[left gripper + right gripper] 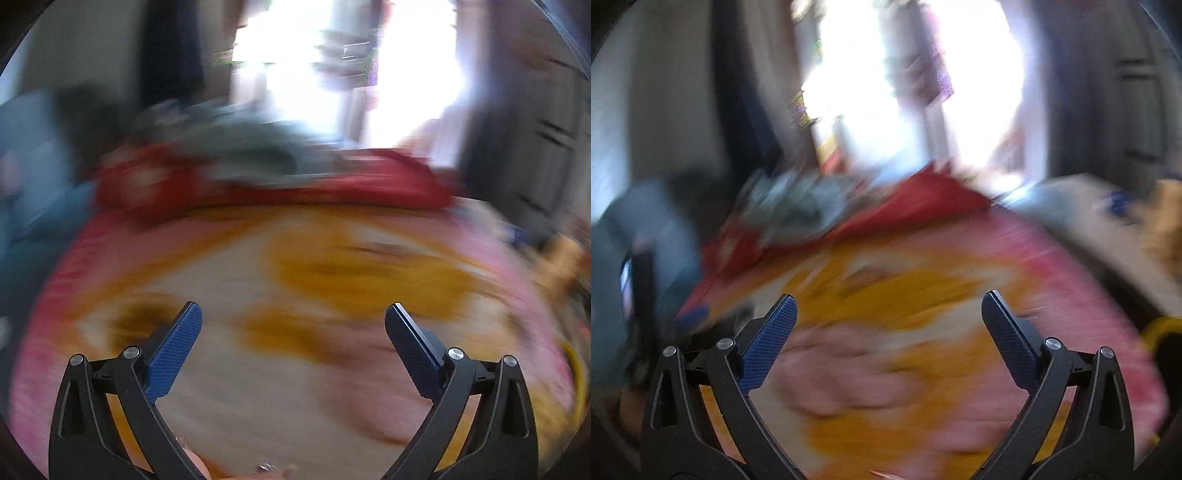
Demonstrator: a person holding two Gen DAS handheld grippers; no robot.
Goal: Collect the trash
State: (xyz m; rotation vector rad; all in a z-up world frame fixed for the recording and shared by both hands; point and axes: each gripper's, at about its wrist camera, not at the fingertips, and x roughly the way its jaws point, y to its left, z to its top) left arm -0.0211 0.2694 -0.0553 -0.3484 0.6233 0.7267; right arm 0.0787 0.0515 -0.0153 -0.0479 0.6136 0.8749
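Room: blown-out bright window or doorway (306,85) at the far side, with dark wall panels to either side; both views are heavily motion-blurred.
Surface: wide bed-like spread of pink, orange and cream patterned fabric (332,280) fills the lower half of each view and lies under both tools.
Far edge: rumpled red cloth (388,181) runs along the back of the spread; a grey-green heap of blurred material (258,151) lies on top of it.
Left side: blue-grey soft mass (33,177) sits beside the spread; what it is cannot be told.
Right side: pale flat slab-like surface (1108,229) borders the spread in the right wrist view.
Trash: no piece can be picked out through the blur, so where it lies cannot be told.
Left hand-held gripper (293,314): blue-padded black fingers (173,350) spread wide apart, nothing between them, above the patterned fabric.
Right hand-held gripper (889,306): fingers (768,343) likewise spread wide, nothing held, above the same fabric.
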